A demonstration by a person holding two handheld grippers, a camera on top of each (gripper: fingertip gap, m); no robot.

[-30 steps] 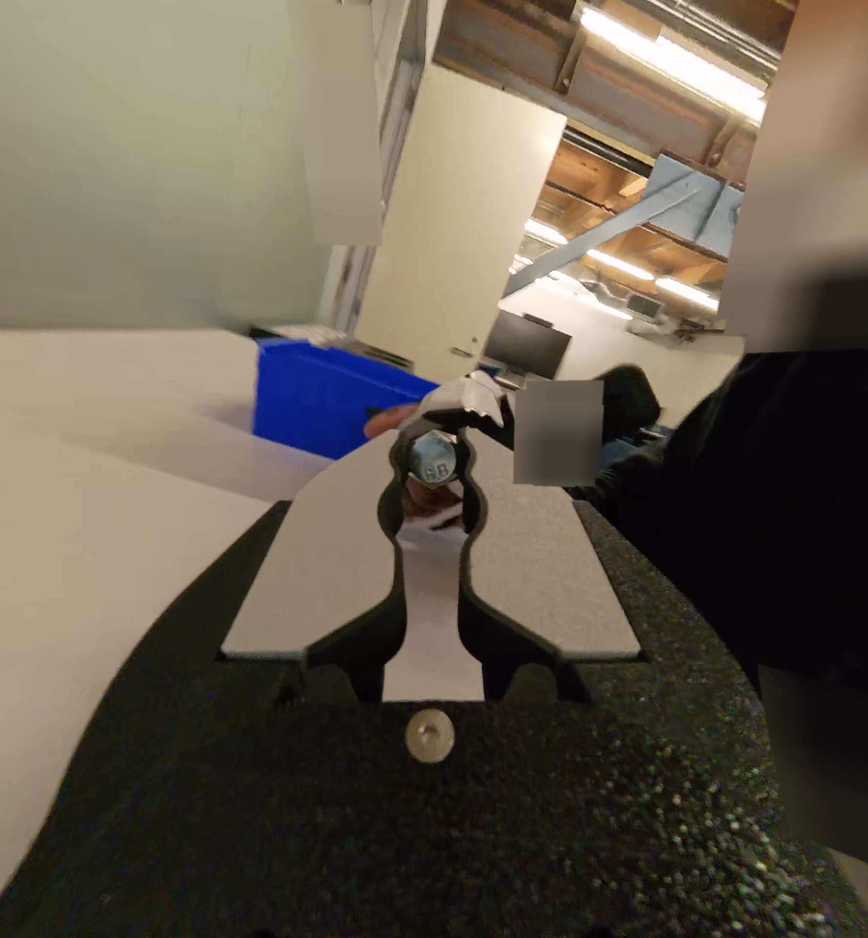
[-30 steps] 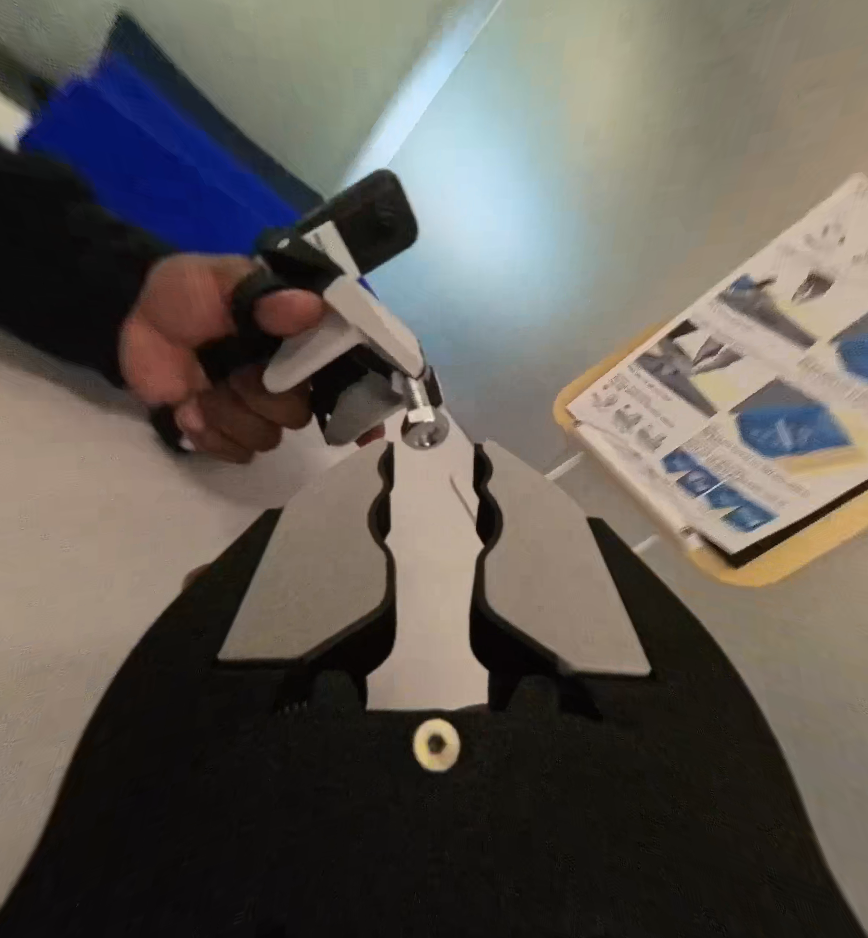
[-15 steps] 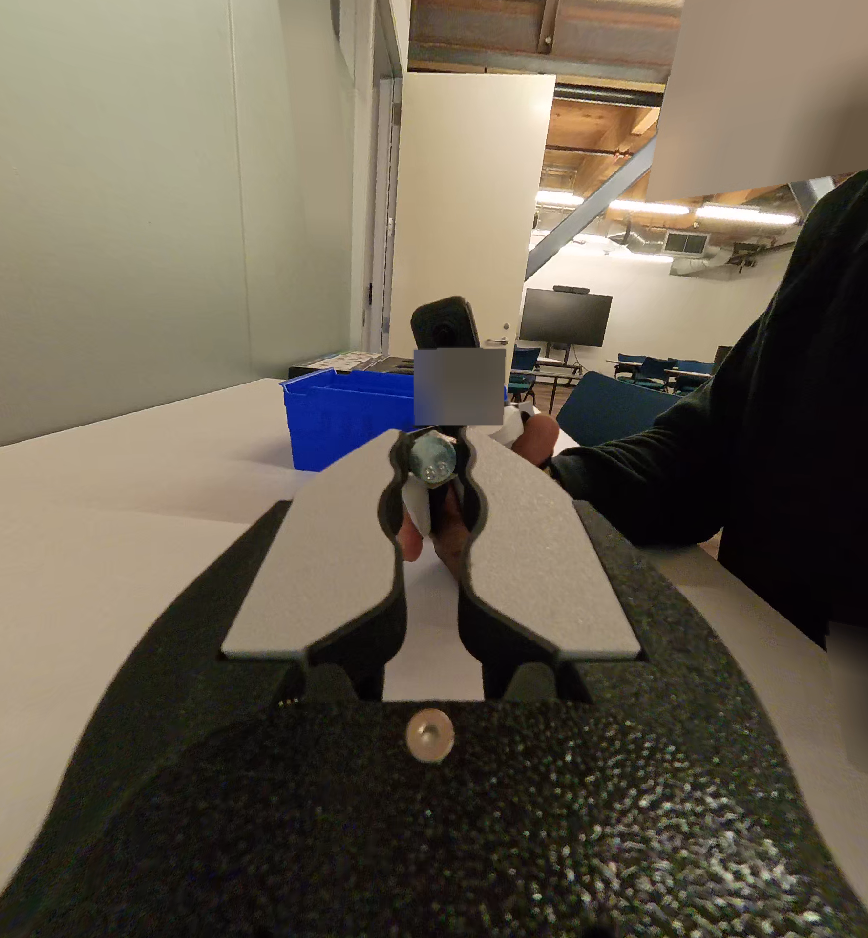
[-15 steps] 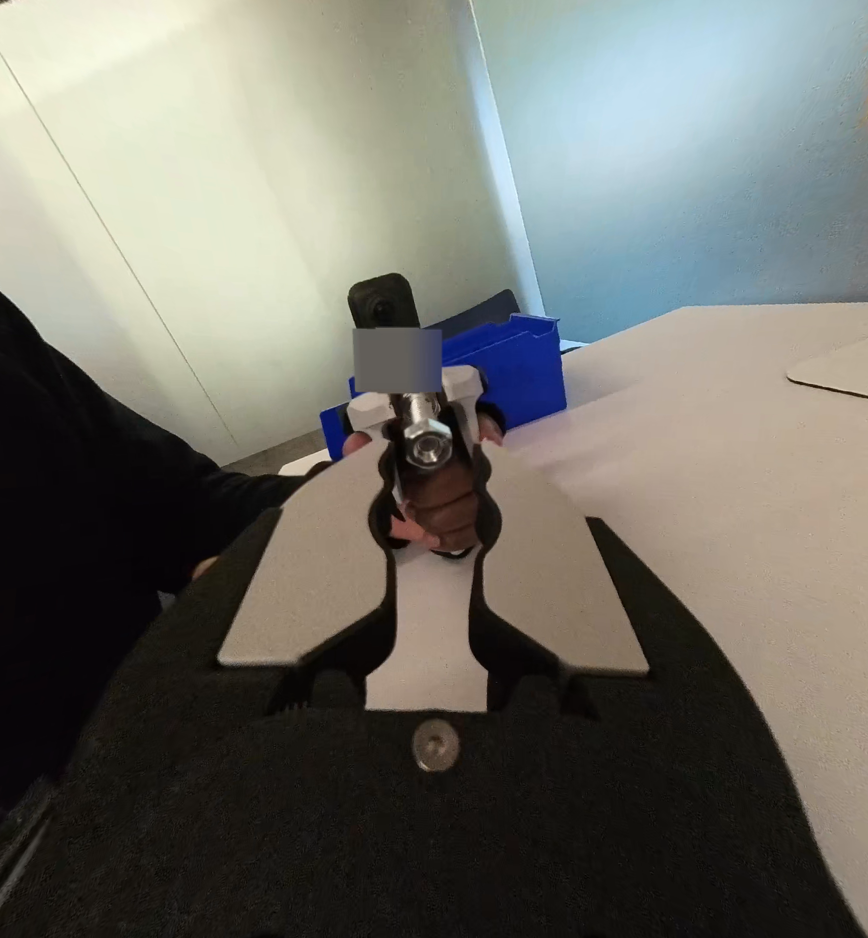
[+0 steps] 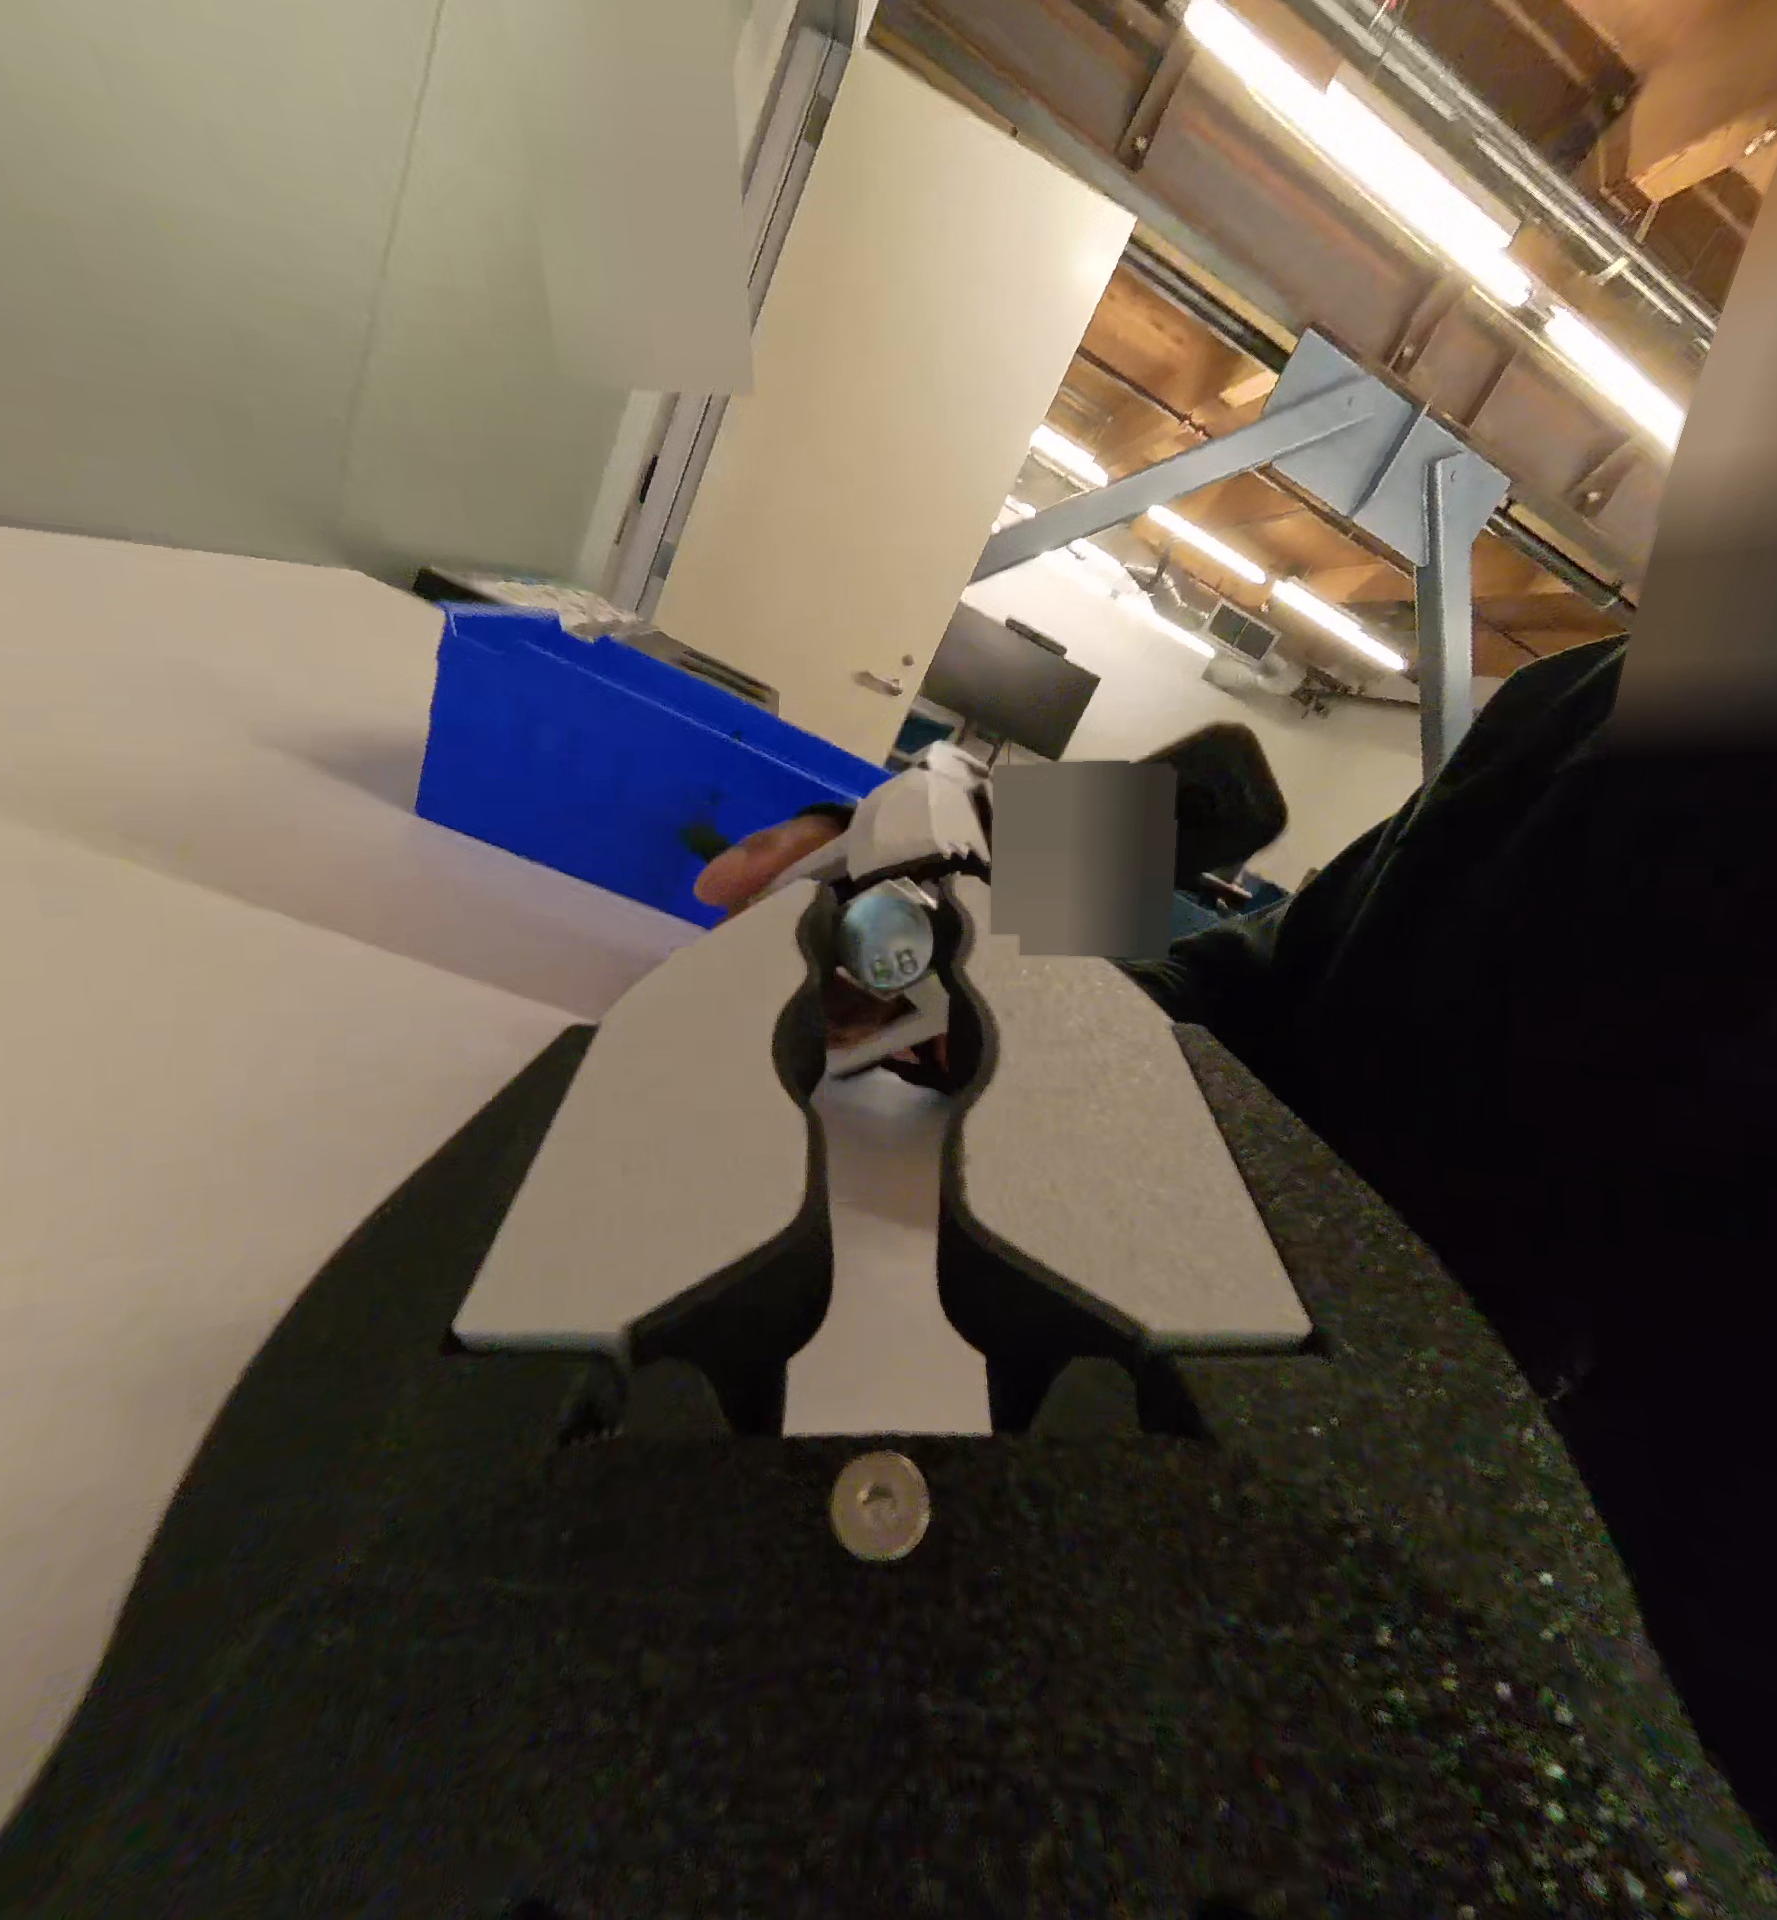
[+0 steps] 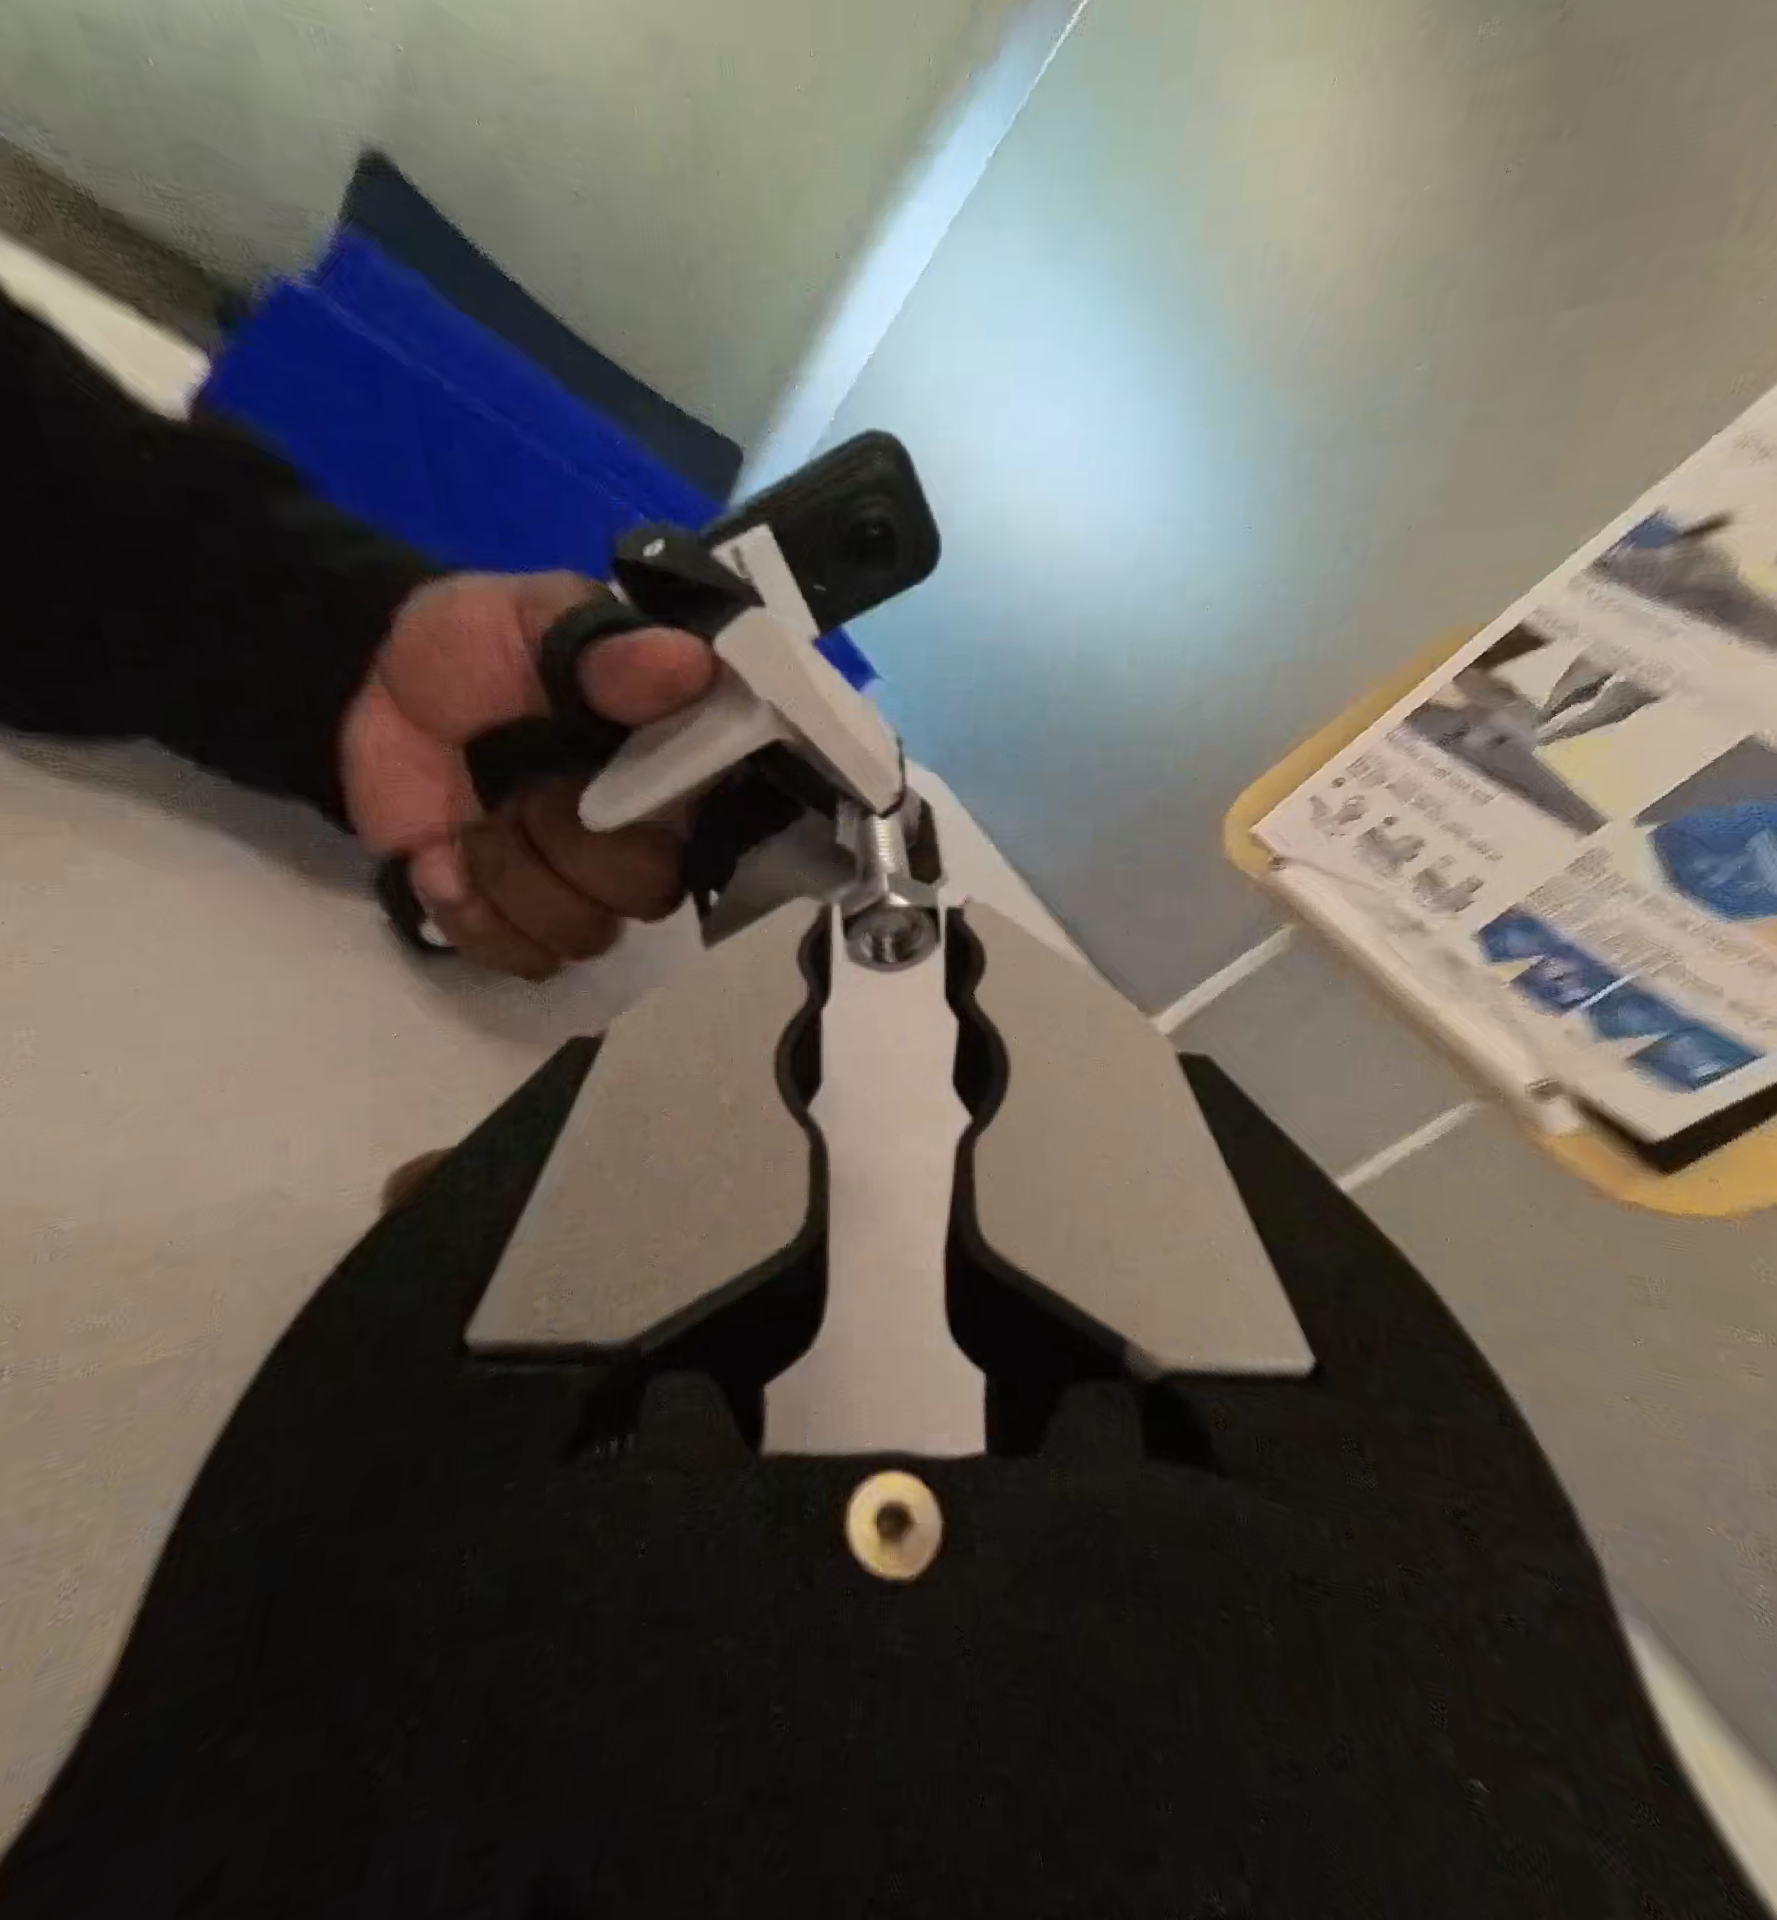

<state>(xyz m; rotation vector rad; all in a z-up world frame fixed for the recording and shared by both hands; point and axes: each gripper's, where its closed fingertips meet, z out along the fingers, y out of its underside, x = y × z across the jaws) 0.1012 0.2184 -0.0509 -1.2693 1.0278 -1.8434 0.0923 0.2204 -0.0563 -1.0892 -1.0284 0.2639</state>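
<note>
My left gripper (image 5: 884,935) is shut on a silver hex-head bolt (image 5: 884,951); the bolt's head sits between its fingertips, facing the camera. In the right wrist view the left gripper (image 6: 868,821), in a person's hand (image 6: 489,790), holds the bolt's threaded shaft (image 6: 879,847) pointing at me. My right gripper (image 6: 889,930) is shut on a silver nut (image 6: 889,935) at the bolt's free end, with both pads against its sides. The right gripper's grey fingers (image 5: 915,821) show just beyond the bolt in the left wrist view. Both grippers are held above a white table (image 5: 188,1039).
A blue bin (image 5: 603,769) stands on the table behind the grippers and also shows in the right wrist view (image 6: 427,436). An illustrated booklet (image 6: 1611,831) lies on a yellow board (image 6: 1694,1174) to the right. A black sleeve (image 5: 1538,1039) fills the right side.
My right gripper's jaws have narrowed and now press on the nut; earlier they stood wider around it. Both views have tilted since half a second ago. The left gripper keeps its hold on the bolt.
</note>
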